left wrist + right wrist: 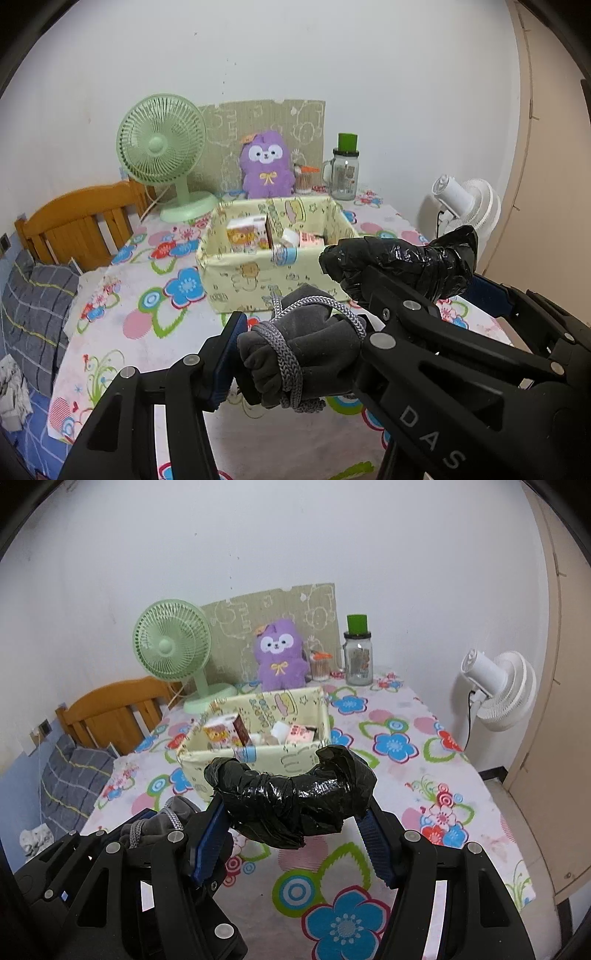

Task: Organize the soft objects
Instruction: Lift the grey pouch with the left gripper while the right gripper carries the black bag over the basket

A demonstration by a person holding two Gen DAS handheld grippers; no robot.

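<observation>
Ahead, the yellow fabric box point(295, 758) fronts a purple plush point(281, 659).

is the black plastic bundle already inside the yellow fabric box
No, the black plastic bundle is held between the jaws of the right gripper, in front of the yellow fabric box, not inside it.

Plain white wall point(295, 546) ahead of me, few small marks on it. Table with a flowered cloth point(406, 775) pushed against it. Wooden headboard point(77, 218) at my left, grey checked bedding point(37, 306) below it. White fan point(506, 690) stands at the table's right edge, beige door panel point(565, 701) beyond. Cardboard sheet point(266, 122) leans on the wall. Even indoor light.
</observation>
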